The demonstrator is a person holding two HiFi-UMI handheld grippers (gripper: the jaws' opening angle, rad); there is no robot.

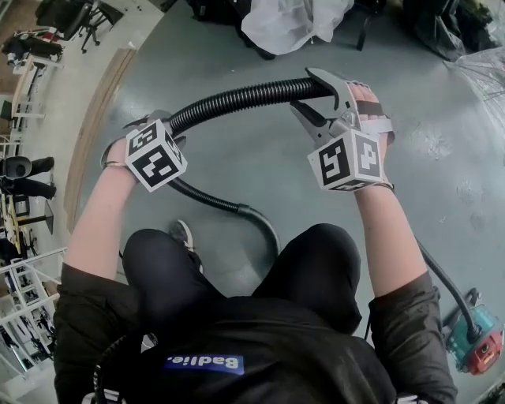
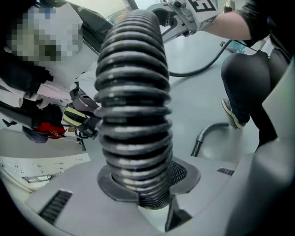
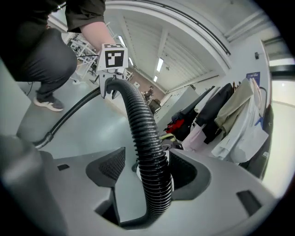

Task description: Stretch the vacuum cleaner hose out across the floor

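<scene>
The grey floor of a workshop room lies under everything. One black ribbed hose makes an arc above it, held up between the two grippers. The left gripper points steeply down and its jaws are closed narrow on the hose, both pads pressing on the ribs. The right gripper has its jaws wide apart; the hose passes between them, with a free gap beside one pad. From the left gripper the hose goes down to the floor, runs under the person's legs and comes out at the right. There it ends at one vacuum cleaner, teal and red, which stands on the floor behind the right arm. Each gripper carries one marker cube, so two cubes show, left and right. One shoe shows beside the hose. Farther away lies one white plastic sheet. Several coats hang at a wall.
</scene>
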